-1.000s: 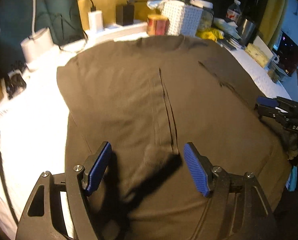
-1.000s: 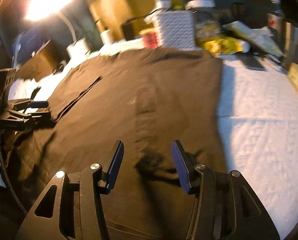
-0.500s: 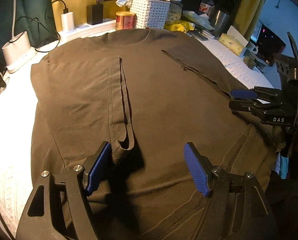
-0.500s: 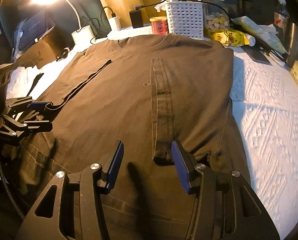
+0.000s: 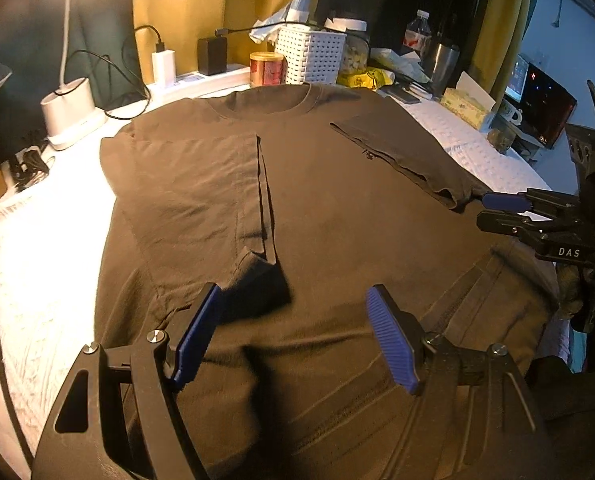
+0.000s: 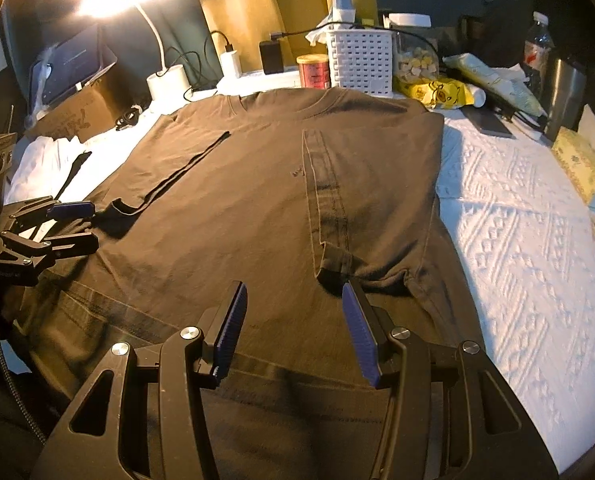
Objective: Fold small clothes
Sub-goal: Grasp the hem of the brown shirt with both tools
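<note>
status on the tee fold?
Done: both sleeves of the brown T-shirt are folded inward over the body. In hand: nothing; left tool and right tool are open above the hem. Left: fold the hem up toward the collar.

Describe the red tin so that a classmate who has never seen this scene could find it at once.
Start at the dark T-shirt spread over the white cover. Past its collar runs a row of clutter; the red tin stands just left of the white perforated basket. It is the only short red cylinder there.

Open left tool [image 5: 293, 334] above T-shirt [image 5: 337, 216]
</note>
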Demonstrator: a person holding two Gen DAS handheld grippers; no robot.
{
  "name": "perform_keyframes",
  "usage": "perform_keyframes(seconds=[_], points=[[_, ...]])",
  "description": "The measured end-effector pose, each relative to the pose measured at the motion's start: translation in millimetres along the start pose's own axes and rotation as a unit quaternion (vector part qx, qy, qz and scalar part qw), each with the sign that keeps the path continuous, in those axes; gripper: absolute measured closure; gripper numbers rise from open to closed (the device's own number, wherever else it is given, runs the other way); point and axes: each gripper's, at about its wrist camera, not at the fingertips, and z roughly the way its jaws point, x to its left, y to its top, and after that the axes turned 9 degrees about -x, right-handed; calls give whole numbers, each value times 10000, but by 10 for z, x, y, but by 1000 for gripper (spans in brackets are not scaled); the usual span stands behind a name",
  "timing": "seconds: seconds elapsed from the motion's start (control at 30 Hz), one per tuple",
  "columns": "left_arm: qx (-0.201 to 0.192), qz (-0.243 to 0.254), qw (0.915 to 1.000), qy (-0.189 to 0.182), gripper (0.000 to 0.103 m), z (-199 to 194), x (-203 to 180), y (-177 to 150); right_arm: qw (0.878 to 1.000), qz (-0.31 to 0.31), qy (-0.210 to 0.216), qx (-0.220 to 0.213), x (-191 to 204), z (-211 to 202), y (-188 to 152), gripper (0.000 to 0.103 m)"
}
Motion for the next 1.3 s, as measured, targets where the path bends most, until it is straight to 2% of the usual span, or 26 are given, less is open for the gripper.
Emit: perform_keyframes(seconds=[0.33,0.6,0.73,0.93,1.07,1.13,1.3], points=[[-191,-196,9992,291,29,-314,-69,-182,9995,-26,-202,-245,71,-305,-128,50],[-300,-358,9976,509,29,-511,-151,-418,9974,185,-578,-387,-160,-619,-411,50],[-199,-273,9969,705,29,-585,-165,-531,9958,282,-801,-338,-338,-736,-595,50],[-257,-500,9901,1287,29,-892,41,-669,9929,501,-1039,-293,-581,-809,-780,50],[-242,-702,9826,1705,29,-1061,202,-816,9916,629,-1076,-343,-669,-800,-833,50],[-255,-856,9787,1850,29,-1143,279,-898,9917,625,-1058,-378,-666,-789,-822,50],[-157,-1020,9751,1961,29,-1186,382,-1036,9946,417,-884,-361,-553,-730,-781,50]])
